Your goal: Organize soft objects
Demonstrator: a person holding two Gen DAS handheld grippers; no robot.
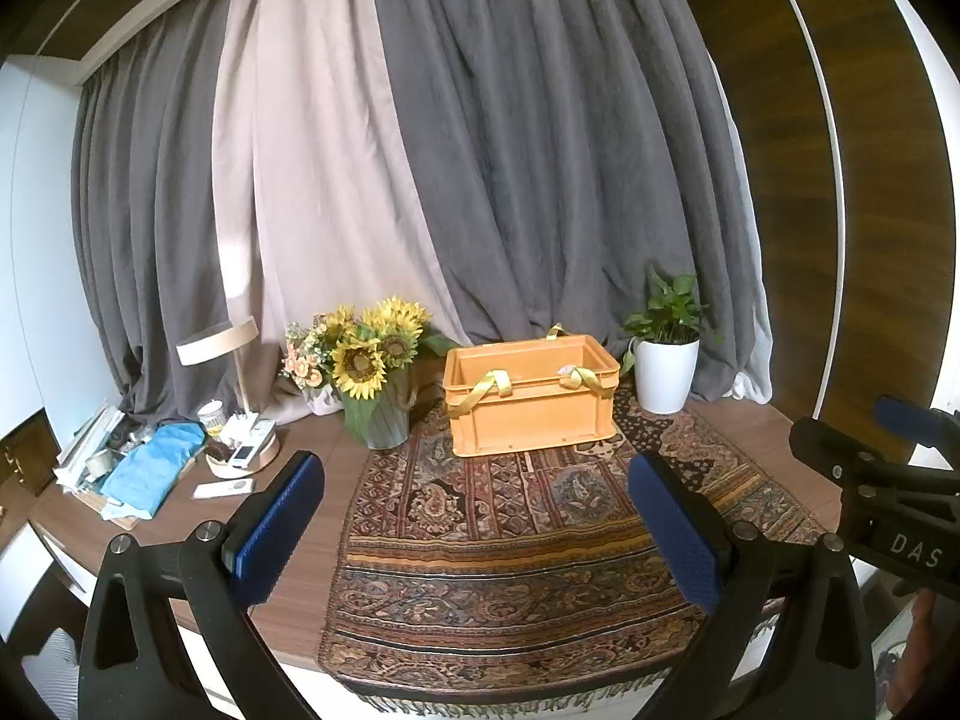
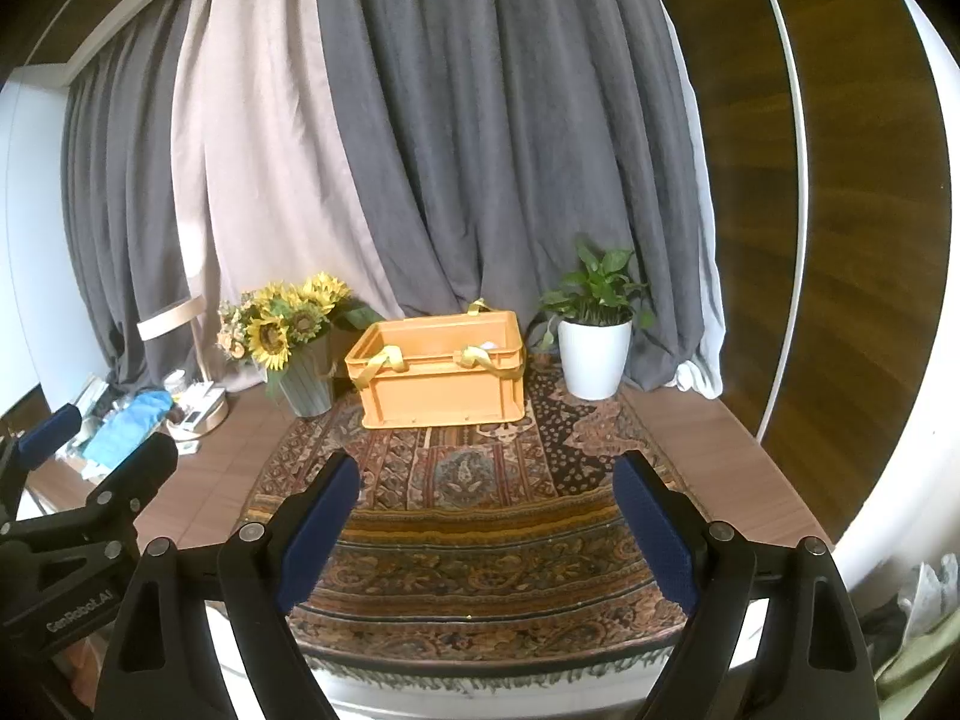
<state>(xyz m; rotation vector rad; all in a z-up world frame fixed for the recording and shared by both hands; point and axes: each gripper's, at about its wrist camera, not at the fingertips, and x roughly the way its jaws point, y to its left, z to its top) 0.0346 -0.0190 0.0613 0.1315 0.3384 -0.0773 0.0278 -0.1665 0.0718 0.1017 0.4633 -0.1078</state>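
Both tongs spread apart, empty, over patterned rug.
Orange crate sits at rug's far end, well ahead of left gripper and right gripper; yellow straps drape over its rim.

sunflowers in grey vase | white-potted plant | lamp (desk clutter around its base) | curtains

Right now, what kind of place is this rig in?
Likely a home room, not a lab: floor-length curtains behind a wooden table with a patterned cloth, sunflowers and a desk lamp.
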